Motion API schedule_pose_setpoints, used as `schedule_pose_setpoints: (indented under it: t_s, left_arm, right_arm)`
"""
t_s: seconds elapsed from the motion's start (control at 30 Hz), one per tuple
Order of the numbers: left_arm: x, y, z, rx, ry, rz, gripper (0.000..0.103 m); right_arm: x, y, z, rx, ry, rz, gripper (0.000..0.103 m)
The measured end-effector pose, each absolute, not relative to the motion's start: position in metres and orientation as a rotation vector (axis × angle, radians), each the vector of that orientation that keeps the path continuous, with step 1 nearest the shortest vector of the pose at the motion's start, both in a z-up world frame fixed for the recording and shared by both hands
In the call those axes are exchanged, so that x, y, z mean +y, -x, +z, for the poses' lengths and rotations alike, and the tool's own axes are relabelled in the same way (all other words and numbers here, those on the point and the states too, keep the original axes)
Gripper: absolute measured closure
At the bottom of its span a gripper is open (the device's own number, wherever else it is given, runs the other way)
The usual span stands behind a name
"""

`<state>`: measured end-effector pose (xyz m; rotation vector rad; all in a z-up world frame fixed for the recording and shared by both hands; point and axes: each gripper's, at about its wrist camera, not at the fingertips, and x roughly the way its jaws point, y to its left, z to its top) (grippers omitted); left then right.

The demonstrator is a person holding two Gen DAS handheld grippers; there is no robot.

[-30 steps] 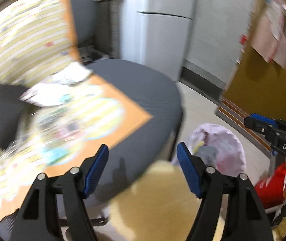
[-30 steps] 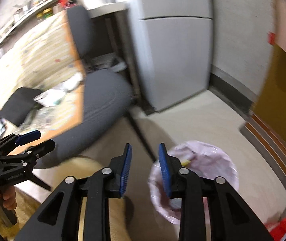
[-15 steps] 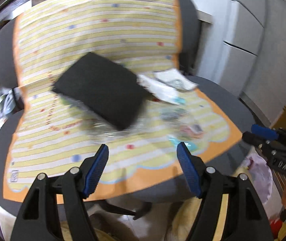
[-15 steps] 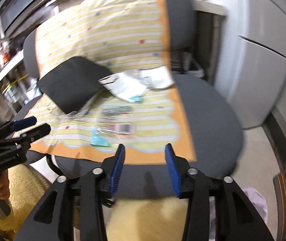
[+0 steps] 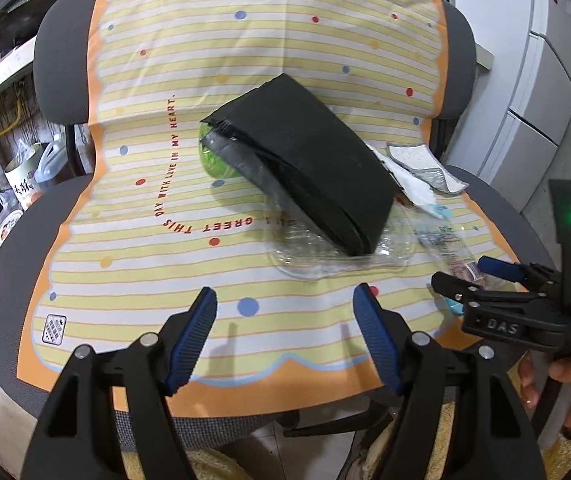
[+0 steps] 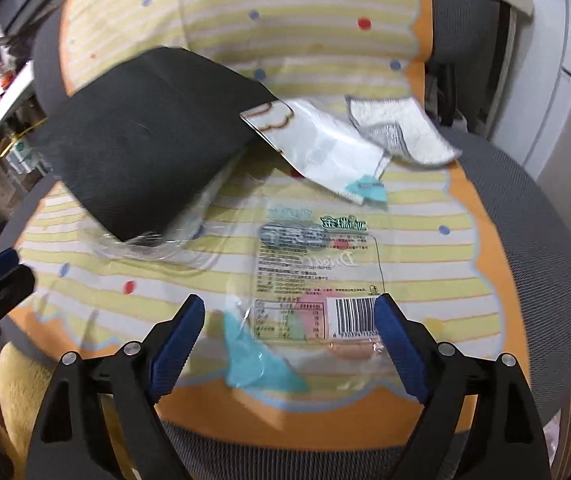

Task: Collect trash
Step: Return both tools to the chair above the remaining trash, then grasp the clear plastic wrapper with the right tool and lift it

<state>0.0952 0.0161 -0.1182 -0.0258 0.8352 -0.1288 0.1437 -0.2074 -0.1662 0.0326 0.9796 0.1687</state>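
Trash is spread over a striped mat on a grey office chair, with both grippers held above it.

On the mat, "DAY WITH LOVE IN MY HEART" and "GREET THIS" are printed in red; "DAS" is read on the right gripper's body in the left wrist view. A clear printed wrapper, with a barcode and small text too fine to be read, is lain flat between the right gripper's opening jaws, with no pad seen pressing on it. The left gripper's jaws are spread over bare mat with nothing between them. A black pouch is leaned over a green bottle and a clear plastic tray, partly hiding both. A white wrapper and a grey-edged cloth are lain just beside the pouch.
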Motion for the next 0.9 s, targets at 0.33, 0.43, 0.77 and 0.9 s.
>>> schedule_pose_setpoints:
  t_s: [0.33,0.43,0.77,0.9]
  left_arm:
    - [0.021,-0.099,-0.123,0.850,0.051,-0.142,0.034]
    - [0.023,-0.099,-0.122,0.852,0.055,-0.138,0.034]
    - [0.029,-0.096,-0.117,0.838,0.045,-0.107,0.034]
    - [0.025,-0.095,-0.113,0.827,0.040,-0.114,0.034]
  right_arm:
    - [-0.207,-0.145,-0.170,0.971,-0.033,0.152,0.023]
    - [-0.211,-0.147,-0.167,0.980,-0.050,0.158,0.037]
    - [-0.224,-0.117,-0.097,0.800,-0.043,0.106,0.093]
    - [-0.247,-0.103,-0.071,0.767,-0.102,0.108,0.096]
